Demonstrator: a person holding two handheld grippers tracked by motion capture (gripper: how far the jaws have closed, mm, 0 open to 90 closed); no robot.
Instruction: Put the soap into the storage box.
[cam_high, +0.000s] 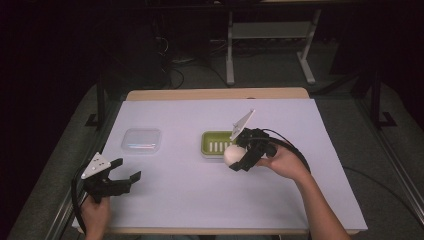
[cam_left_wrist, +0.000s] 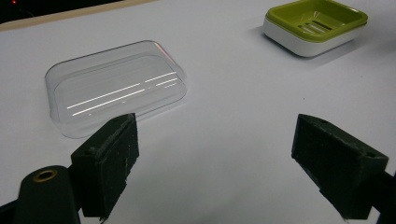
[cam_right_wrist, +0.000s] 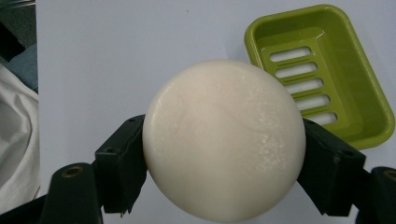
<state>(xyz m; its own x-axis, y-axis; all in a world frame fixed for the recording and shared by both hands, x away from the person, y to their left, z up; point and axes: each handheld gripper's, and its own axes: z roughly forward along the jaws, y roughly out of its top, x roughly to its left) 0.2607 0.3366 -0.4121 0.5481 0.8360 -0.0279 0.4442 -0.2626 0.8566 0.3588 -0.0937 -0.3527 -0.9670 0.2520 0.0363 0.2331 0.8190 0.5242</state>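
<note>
**Soap held beside the green dish**

Your right gripper (cam_high: 239, 159) pinches a round white soap bar (cam_high: 232, 155), one black jaw pressed against each side of it. In the right gripper view the soap (cam_right_wrist: 224, 139) sits squarely between the jaws, held above the white table cover (cam_high: 200, 200), with the green soap dish (cam_right_wrist: 327, 70) just beyond it and to one side. From the high view the bar hangs at the dish's near right corner (cam_high: 216, 141); you cannot tell whether it touches the rim. The dish's slotted tray is bare.

Your left gripper (cam_high: 122, 177) rests near the table's front left corner, jaws spread wide with nothing between them. A clear plastic lid (cam_left_wrist: 114, 86) lies flat just ahead of it, well apart from the dish.
</note>
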